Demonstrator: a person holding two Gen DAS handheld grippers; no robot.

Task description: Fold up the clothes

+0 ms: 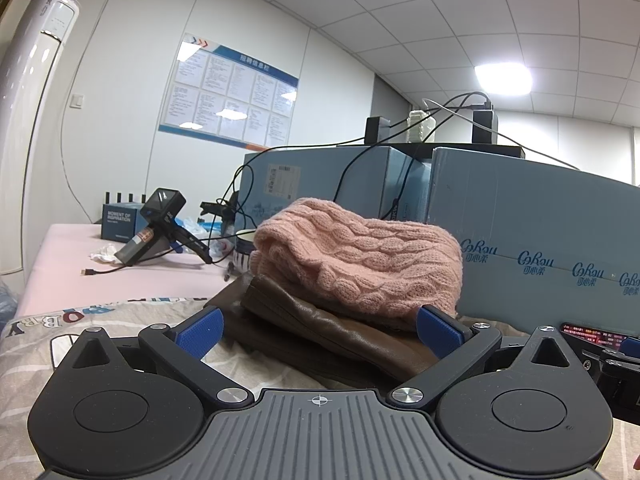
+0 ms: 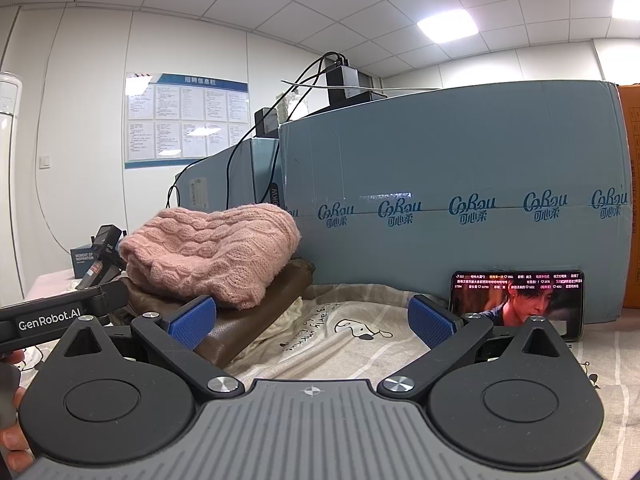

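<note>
Both my tools, left and right, gape empty; soft pink sweater looks light, floppy—pinch its near folded edge.

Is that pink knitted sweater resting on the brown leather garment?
Touching. The left wrist view shows the pink knitted sweater lying directly on the folded brown leather garment.
</note>
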